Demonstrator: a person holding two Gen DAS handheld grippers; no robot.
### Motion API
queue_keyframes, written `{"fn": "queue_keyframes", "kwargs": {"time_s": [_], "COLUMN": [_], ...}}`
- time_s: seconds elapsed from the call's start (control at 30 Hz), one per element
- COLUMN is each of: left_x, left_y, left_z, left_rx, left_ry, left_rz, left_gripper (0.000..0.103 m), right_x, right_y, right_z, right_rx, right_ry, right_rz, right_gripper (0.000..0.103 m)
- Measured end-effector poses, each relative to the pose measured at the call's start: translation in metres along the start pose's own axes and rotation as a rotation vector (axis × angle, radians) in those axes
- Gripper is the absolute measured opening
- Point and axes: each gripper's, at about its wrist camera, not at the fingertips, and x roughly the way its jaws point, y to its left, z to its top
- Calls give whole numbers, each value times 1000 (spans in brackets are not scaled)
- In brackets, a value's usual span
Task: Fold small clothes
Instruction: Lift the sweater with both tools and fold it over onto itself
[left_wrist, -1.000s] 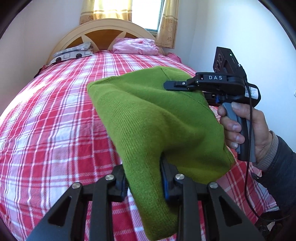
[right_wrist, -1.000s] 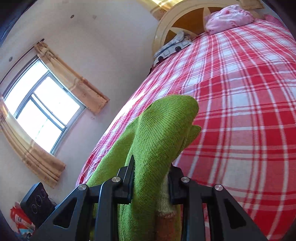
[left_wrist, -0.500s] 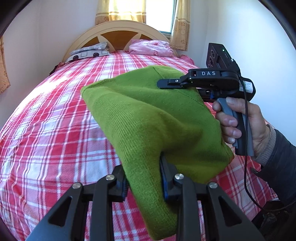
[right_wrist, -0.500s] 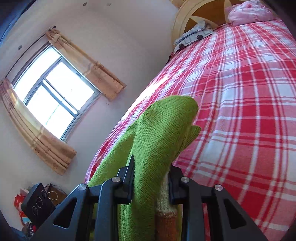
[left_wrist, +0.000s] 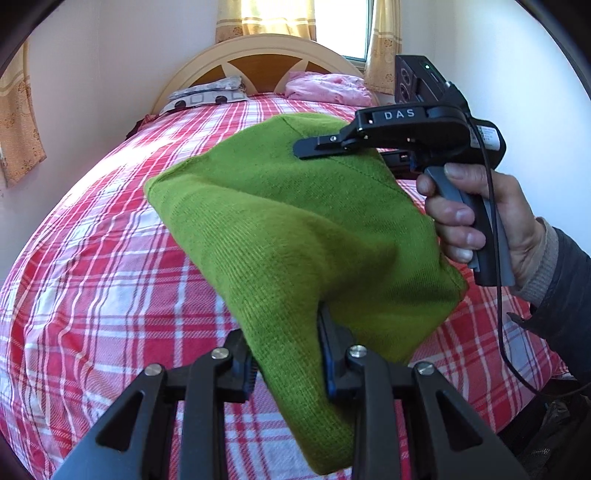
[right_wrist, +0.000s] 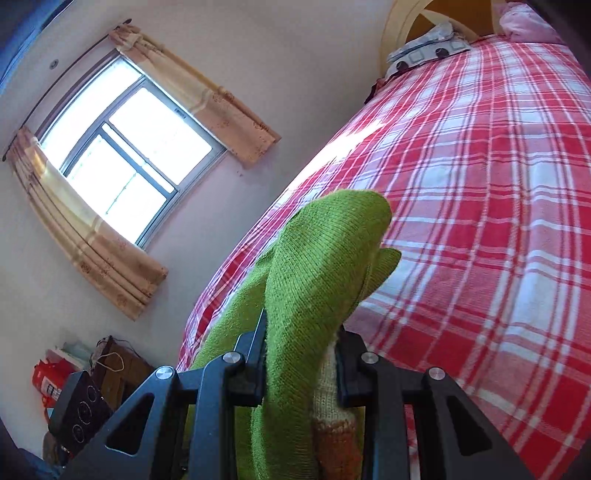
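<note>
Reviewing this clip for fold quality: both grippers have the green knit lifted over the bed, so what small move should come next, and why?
Probably lower both together and lay the green knit flat on the checked bedspread. The left gripper and right gripper each pinch a bunched part, and the cloth hangs slack between them above the bed, so no clean crease can be made until it rests spread out.

Right claw (left_wrist: 314, 149) showing black body, white DAS lettering, grey handle, black cable trailing, green LED glowing, left claw (left_wrist: 286, 363) showing black linkage, silver screws, blue pads, person wearing dark sleeve (left_wrist: 565, 295), beige cuff
</note>
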Motion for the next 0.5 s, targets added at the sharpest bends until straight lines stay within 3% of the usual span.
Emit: {"fn": "queue_keyframes", "kwargs": {"time_s": [0.5], "left_x": [-3], "left_y": [23], "left_z": [-30], "left_rx": [-54], "left_ry": [28], "left_rz": [28], "left_gripper": [29], "right_x": [61], "right_y": [19], "right_z": [-2], "right_rx": [-18], "right_ry": [101], "right_rz": [11], "right_gripper": [28]}}
